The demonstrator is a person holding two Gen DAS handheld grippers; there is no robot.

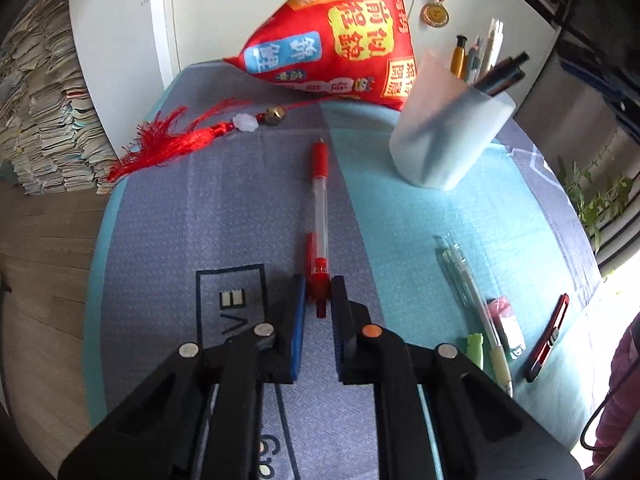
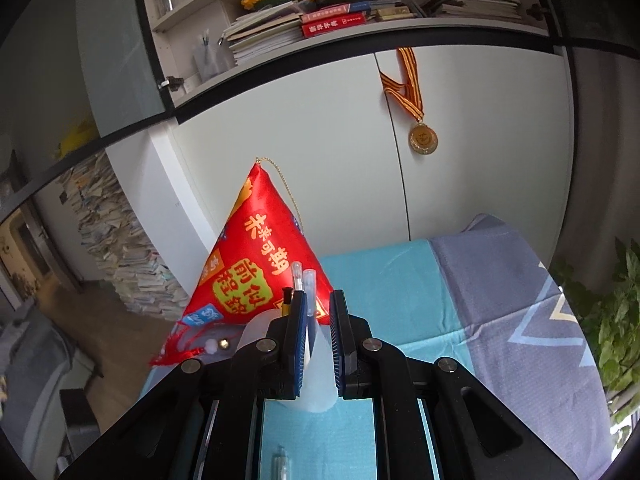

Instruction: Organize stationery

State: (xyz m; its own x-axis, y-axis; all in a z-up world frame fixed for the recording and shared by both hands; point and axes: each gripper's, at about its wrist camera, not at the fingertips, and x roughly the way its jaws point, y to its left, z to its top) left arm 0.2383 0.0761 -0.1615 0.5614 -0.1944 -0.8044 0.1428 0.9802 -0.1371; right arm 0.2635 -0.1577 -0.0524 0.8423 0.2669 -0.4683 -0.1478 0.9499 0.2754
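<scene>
In the left wrist view my left gripper point(image 1: 319, 288) is shut on the cap end of a red pen point(image 1: 319, 200), which points away along the blue-grey cloth point(image 1: 200, 216). A frosted white pen cup point(image 1: 448, 136) holding several pens stands tilted at the back right. A clear pen point(image 1: 472, 296), a green eraser point(image 1: 475, 348), a pink eraser point(image 1: 505, 320) and a red utility knife point(image 1: 550, 338) lie at the right. In the right wrist view my right gripper point(image 2: 319, 304) stands just behind the cup point(image 2: 318, 376), its jaws a narrow gap apart around the cup's rim.
A red pyramid cushion point(image 1: 340, 40) with a red tassel point(image 1: 168, 140) and bell sits at the back of the table. A medal point(image 2: 423, 138) hangs on the white cabinet point(image 2: 320, 152). A plant point(image 1: 596, 196) is at the right. Stacked books are at the left.
</scene>
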